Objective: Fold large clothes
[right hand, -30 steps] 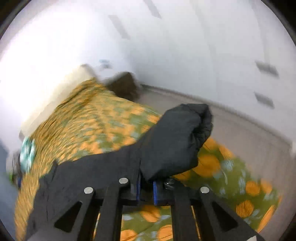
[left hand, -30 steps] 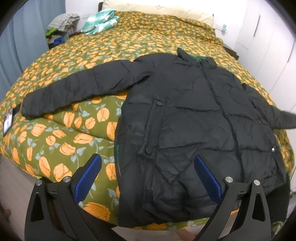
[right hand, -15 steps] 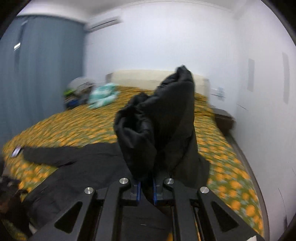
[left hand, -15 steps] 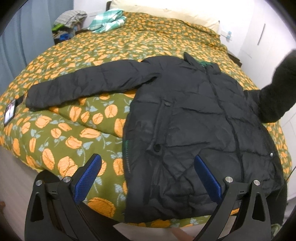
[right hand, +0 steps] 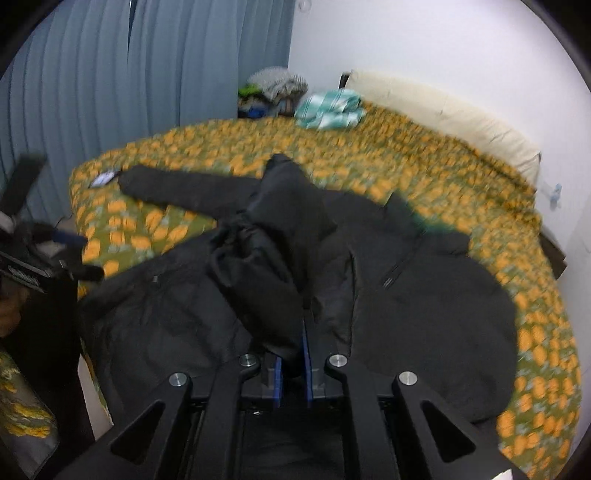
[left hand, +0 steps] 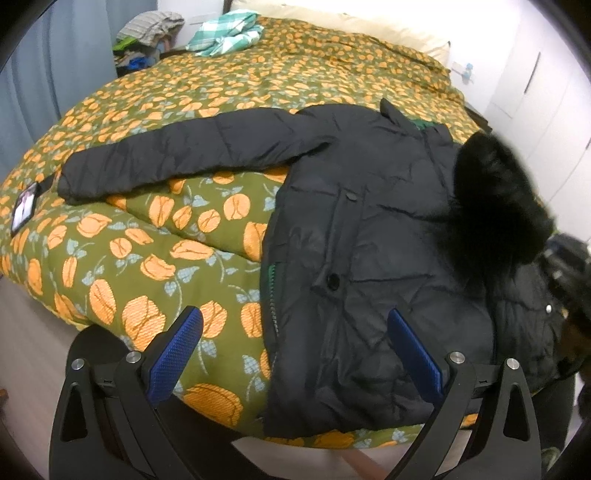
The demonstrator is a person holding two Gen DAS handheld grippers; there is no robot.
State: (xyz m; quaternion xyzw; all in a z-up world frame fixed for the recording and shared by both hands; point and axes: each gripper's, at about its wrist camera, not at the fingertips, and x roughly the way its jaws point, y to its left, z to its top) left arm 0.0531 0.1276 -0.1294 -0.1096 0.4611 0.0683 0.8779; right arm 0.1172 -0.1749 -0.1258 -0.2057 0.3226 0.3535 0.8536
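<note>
A black puffer jacket (left hand: 369, 258) lies front up on the floral duvet (left hand: 155, 236), near the bed's front edge. Its one sleeve (left hand: 192, 155) stretches flat to the left. The other sleeve (right hand: 266, 266) is bunched and lifted over the jacket's body (right hand: 424, 314), with my right gripper (right hand: 291, 354) shut on it near the cuff. In the left wrist view this sleeve is a blurred black mass (left hand: 495, 199) at the right. My left gripper (left hand: 295, 350) hangs open above the jacket's hem, holding nothing; it also shows in the right wrist view, left gripper (right hand: 79, 256).
A phone (left hand: 24, 206) lies on the duvet by the flat sleeve's cuff. A checked green cloth (left hand: 225, 37) and a clothes pile (left hand: 147, 33) sit at the far left, a pillow (right hand: 443, 107) at the head. Curtain (right hand: 110, 74) left, white cupboard doors (left hand: 546, 92) right.
The right gripper has swung the sleeve from beyond the bed's right side, up and across over the jacket's body, rolling as it went. The left gripper has stayed put, still open.
</note>
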